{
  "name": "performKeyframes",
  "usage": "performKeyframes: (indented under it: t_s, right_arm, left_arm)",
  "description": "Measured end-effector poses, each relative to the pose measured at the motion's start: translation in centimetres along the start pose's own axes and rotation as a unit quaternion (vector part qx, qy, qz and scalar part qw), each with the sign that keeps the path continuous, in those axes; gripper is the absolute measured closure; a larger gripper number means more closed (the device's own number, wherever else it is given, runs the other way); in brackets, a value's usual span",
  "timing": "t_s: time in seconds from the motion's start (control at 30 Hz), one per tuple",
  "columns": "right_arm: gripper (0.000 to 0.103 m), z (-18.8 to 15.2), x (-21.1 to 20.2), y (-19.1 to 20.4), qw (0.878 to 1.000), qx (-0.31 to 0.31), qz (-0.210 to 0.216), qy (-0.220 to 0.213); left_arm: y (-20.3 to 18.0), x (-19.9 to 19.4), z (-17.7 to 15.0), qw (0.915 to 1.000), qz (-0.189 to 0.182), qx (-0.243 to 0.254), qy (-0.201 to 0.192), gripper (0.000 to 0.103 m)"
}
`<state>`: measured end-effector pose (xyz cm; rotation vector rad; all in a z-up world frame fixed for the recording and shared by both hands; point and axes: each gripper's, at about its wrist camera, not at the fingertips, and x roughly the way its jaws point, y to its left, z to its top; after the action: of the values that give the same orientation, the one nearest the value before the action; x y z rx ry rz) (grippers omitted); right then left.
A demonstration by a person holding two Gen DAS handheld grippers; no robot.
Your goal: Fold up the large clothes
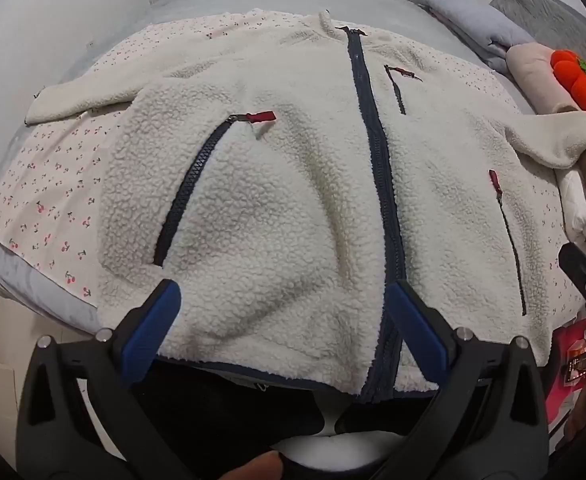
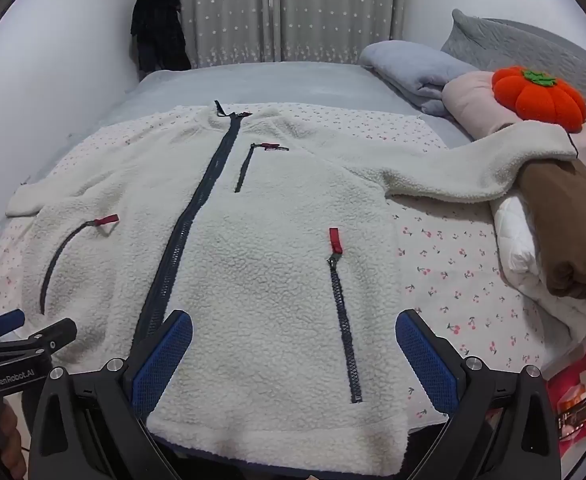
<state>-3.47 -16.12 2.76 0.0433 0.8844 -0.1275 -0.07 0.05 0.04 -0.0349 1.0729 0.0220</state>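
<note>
A cream fleece jacket (image 1: 277,200) with a navy front zipper and red zip pulls lies flat, front up, on a cherry-print sheet (image 1: 49,196) on the bed. It also shows in the right wrist view (image 2: 261,280). My left gripper (image 1: 283,300) is open over the jacket's hem, left of the front zipper. My right gripper (image 2: 293,330) is open over the hem around the right pocket zipper (image 2: 345,328). The jacket's right sleeve (image 2: 477,168) stretches out onto a pile of bedding. The left sleeve (image 1: 85,100) lies out to the left.
Folded bedding lies at the right: a brown cloth (image 2: 565,224), a white quilt (image 2: 521,240), a pink blanket (image 2: 473,100) and a grey blanket (image 2: 413,68). An orange pumpkin plush (image 2: 539,96) sits on the pink blanket. A wall runs along the left. Curtains (image 2: 293,12) hang behind the bed.
</note>
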Motion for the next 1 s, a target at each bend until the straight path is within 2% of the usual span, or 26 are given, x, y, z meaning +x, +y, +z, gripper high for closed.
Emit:
performKeyframes:
  t_s: [0.27,0.3,0.5,0.67,1.0]
  right_arm:
    - [0.0,0.2,0.7,-0.7,0.999,0.018,0.016,0.024]
    - [0.0,0.4,0.8,-0.4,1.0,0.006,-0.016,0.014]
    - [0.0,0.4,1.2,-0.8,1.0,0.011,-0.003,0.017]
    - [0.0,0.3,1.5,0.4,1.0,0.011,-0.007,0.016]
    - [0.0,0.3,1.7,0.2,1.0,0.011,-0.01,0.018]
  left_arm:
    - [1.0,-0.5,0.9,0.9999,0.014,0.002,0.003,0.0]
    - [1.1,-0.4,1.0,0.9999,0.015,0.003,0.005,0.0]
    - [-0.9,0.4,0.7,0.9994,0.029,0.015,0.007,0.0]
    - [-1.4,0.8,0.5,0.9993,0.027,0.021,0.01,0.0]
    - [-1.5,0.7,0.4,0.9992,0.033,0.022,0.006,0.0]
